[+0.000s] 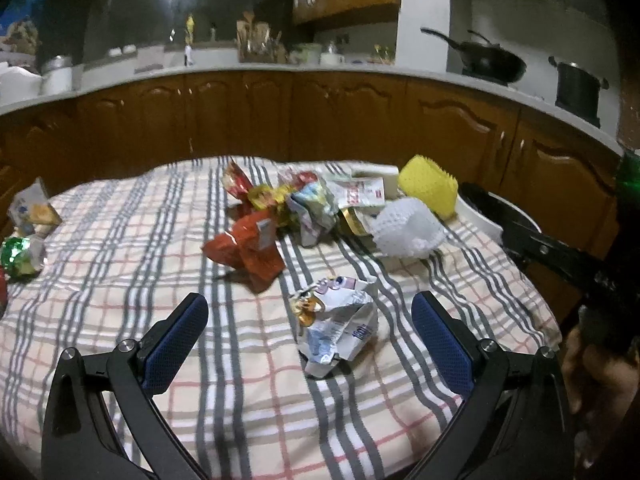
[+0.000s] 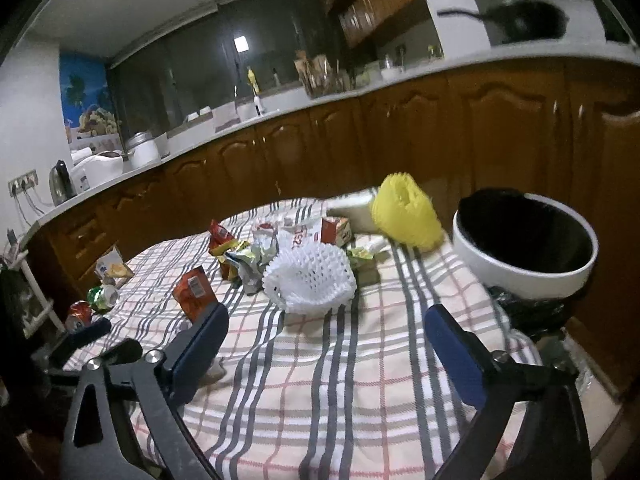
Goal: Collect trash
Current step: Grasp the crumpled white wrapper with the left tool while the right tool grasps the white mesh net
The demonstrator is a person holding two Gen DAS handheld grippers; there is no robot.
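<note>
Spreading wide, the jaws of the left gripper (image 1: 310,314) stand apart over the checked cloth (image 1: 248,392), their blue pads on either side of a crumpled white wrapper (image 1: 340,320) that lies on the cloth between them, touching neither. Its print shows a cartoon figure and some blue writing too creased to read.

The right gripper (image 2: 326,328) has its jaws apart too, with nothing between them but cloth. Just beyond its pads lies a white foam net (image 2: 310,278), cupped and open toward the camera.

Farther out, a red wrapper (image 1: 246,250) with a white barcode label sits near the middle of the surface. Behind it is a heap of crushed packets (image 1: 308,204) in red, yellow, silver and white; one white piece carries red print that is too small and blurred to make out. A small red carton (image 2: 335,230) stands at the back of the heap. A yellow foam net (image 2: 406,218) lies at the far right corner, beside a white block (image 2: 352,208). A few more scraps (image 1: 22,254) sit apart at the left edge.

Right of the surface stands a white bin (image 2: 524,272) lined with a black bag; its inside is too dark to see into.
</note>
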